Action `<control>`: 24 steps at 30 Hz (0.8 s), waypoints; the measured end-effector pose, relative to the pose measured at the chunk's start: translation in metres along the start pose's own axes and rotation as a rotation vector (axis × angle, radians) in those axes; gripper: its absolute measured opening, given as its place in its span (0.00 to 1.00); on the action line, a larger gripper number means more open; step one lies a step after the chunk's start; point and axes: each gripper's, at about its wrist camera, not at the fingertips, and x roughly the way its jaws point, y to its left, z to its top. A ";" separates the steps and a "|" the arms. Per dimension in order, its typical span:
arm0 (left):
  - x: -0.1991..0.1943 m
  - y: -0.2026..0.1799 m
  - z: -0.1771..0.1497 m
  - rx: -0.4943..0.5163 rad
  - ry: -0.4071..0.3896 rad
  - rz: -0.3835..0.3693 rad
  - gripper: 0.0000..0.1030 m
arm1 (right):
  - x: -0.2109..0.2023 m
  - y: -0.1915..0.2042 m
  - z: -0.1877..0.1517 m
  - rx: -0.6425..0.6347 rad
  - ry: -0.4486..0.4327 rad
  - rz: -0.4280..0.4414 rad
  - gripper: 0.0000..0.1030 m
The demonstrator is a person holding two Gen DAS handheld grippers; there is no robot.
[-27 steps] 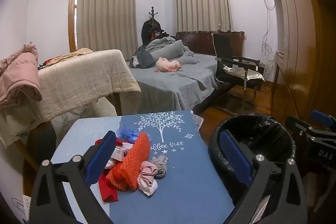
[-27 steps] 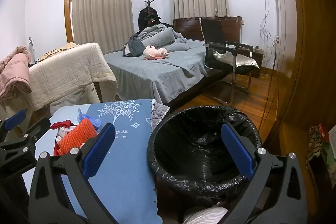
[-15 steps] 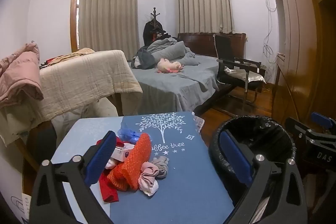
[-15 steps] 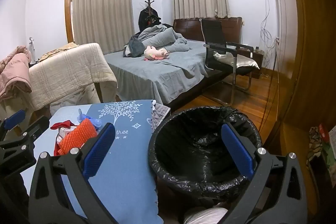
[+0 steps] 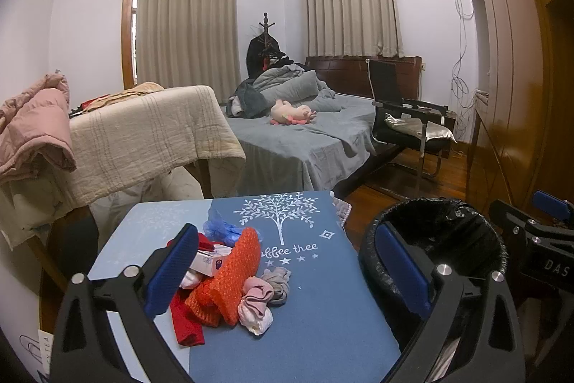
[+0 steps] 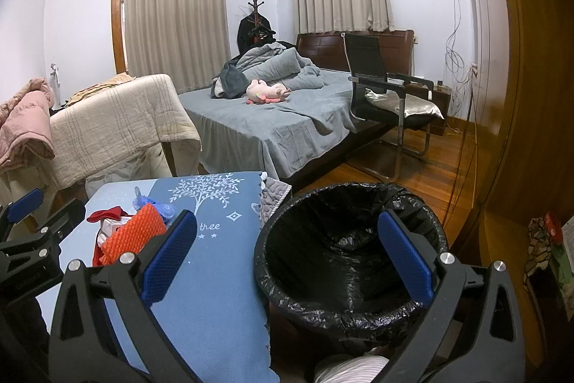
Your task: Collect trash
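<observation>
Both my tongs stand wide and empty: left tongs (image 5: 287, 270) over the trash pile (image 5: 229, 279) on the counter (image 5: 323, 329), right tongs (image 6: 287, 259) above the black-lined bin (image 6: 344, 250).

I read white "offee tree" on the blue table mat (image 5: 305, 311), beneath its printed tree (image 5: 278, 214). "DAS" on the right gripper's (image 5: 545, 232) body. Left of mat, "TEA" on paper (image 5: 45, 347).

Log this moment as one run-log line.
left gripper: open, empty | right gripper: open, empty | trash pile: on table | bin: beside table
</observation>
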 end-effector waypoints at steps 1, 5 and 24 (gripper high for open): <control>0.000 0.000 0.000 0.000 0.000 0.000 0.94 | 0.000 0.000 0.000 -0.001 0.000 0.000 0.95; 0.001 0.002 -0.001 0.001 -0.001 0.000 0.94 | 0.000 0.000 0.000 0.001 -0.001 0.001 0.95; -0.001 -0.002 0.001 0.000 0.001 0.001 0.94 | 0.001 0.001 0.001 0.000 0.000 0.000 0.95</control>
